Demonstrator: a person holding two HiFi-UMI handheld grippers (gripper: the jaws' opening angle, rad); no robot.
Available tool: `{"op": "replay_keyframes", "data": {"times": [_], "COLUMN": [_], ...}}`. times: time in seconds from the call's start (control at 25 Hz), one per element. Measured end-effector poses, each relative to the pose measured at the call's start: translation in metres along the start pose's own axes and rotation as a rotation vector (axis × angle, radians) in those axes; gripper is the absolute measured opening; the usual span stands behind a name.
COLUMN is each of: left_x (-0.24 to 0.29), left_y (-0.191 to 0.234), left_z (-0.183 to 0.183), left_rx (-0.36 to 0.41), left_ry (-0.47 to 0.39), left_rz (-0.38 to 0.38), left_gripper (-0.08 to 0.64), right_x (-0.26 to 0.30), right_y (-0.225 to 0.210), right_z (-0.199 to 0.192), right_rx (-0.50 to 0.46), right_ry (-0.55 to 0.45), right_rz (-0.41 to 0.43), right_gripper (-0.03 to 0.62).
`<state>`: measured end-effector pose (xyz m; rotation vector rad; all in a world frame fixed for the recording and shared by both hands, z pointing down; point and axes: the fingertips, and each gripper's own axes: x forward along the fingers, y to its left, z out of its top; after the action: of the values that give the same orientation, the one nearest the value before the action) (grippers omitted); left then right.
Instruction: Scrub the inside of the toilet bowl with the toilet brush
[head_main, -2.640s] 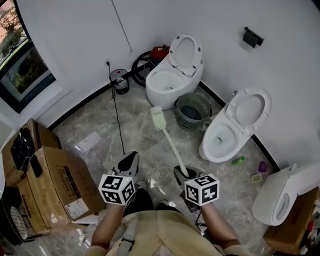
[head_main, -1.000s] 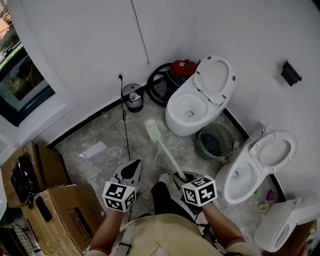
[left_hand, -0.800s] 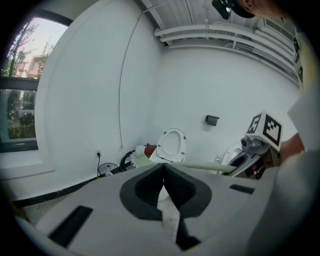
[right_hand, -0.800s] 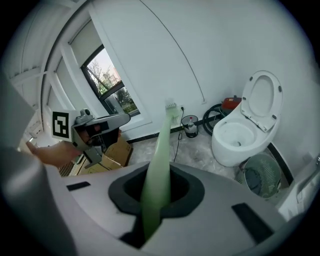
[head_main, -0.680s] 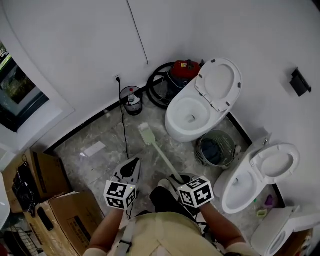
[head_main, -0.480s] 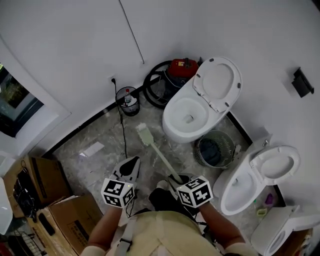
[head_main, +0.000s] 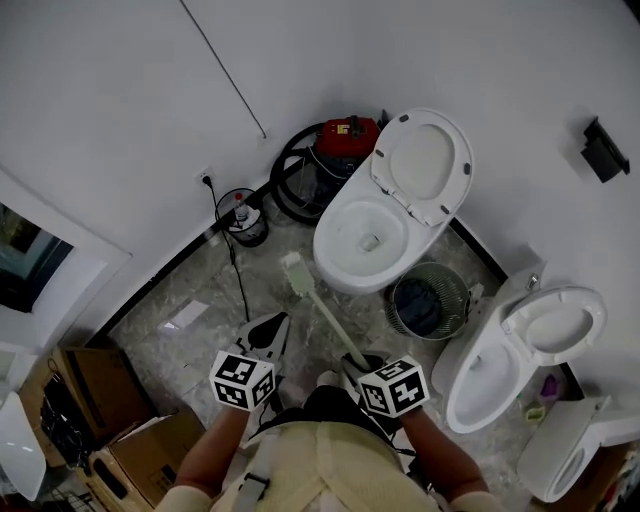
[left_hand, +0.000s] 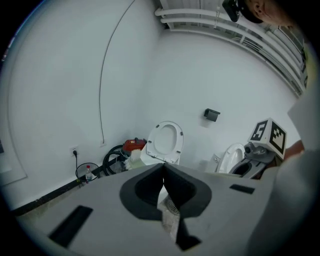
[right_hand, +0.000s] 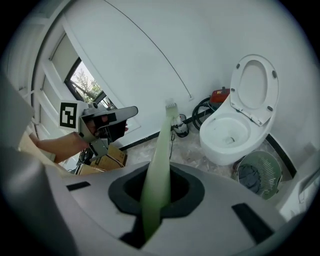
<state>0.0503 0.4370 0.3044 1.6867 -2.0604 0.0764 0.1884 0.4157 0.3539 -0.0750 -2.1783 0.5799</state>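
A white toilet (head_main: 340, 262) stands against the far wall with its lid (head_main: 422, 160) up and its bowl (head_main: 362, 232) open. My right gripper (head_main: 358, 362) is shut on the pale green handle of the toilet brush (head_main: 326, 318). The brush head (head_main: 296, 274) points forward, over the floor just left of the bowl's front. In the right gripper view the handle (right_hand: 159, 165) runs up between the jaws to the brush head (right_hand: 171, 107), with the toilet (right_hand: 229, 133) to its right. My left gripper (head_main: 273, 325) is shut and holds nothing; in its own view the left gripper (left_hand: 163, 172) points at the toilet (left_hand: 165, 142).
A green mesh waste basket (head_main: 428, 300) sits right of the toilet, with two more white toilets (head_main: 508, 360) along the right wall. A red vacuum (head_main: 345, 135) with a black hose and a small wire bin (head_main: 243, 216) stand behind. Cardboard boxes (head_main: 95, 400) lie at the lower left.
Both grippers have travelled across the floor toward the open toilet, the brush carried along in the right one. The boxes have slid toward the lower left of the view. Neither gripper's jaws have changed.
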Motion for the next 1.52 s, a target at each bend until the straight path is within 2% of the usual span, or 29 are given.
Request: {"op": "replay_keyframes", "data": {"times": [0.16,0.32,0.56,0.72,0.88,1.12,1.24,1.32,1.52], "left_x": [0.024,0.034,0.051,0.095,0.149,0.232,0.264,0.281,0.324], "left_y": [0.004,-0.001,0.007,0.008,0.012,0.030,0.051,0.071,0.112], "left_z": [0.010,0.006,0.009,0.020,0.027,0.051,0.066,0.070,0.058], "left_rx": [-0.008,0.027,0.083,0.102,0.117,0.183,0.205,0.210,0.217], "left_ry": [-0.021,-0.001,0.060,0.072,0.084,0.120,0.109,0.117,0.223], "left_rz": [-0.043,-0.057,-0.104,-0.158,-0.255,-0.407,-0.485,-0.512,-0.537], "left_gripper": [0.011,0.011,0.012,0.012,0.012,0.012,0.012,0.012,0.012], "right_x": [0.008,0.006,-0.003,0.001,0.020,0.061,0.085,0.100,0.130], "right_y": [-0.017,-0.033,-0.044,-0.070,-0.100,-0.150,-0.172,-0.184,-0.211], "right_z": [0.010,0.010,0.014,0.016,0.021,0.071,0.103,0.120,0.144], "right_rx": [-0.018,-0.010,0.074,0.136,0.217,0.370,0.432,0.481,0.575], "right_ry": [-0.009,-0.006,-0.035,-0.006,0.043,0.073,0.081,0.085,0.093], "right_rz": [-0.027,-0.067,-0.093,-0.127,-0.157,-0.189,-0.204,-0.203,-0.213], "right_gripper": [0.041,0.041,0.041,0.041,0.041,0.041,0.041,0.041,0.041]}}
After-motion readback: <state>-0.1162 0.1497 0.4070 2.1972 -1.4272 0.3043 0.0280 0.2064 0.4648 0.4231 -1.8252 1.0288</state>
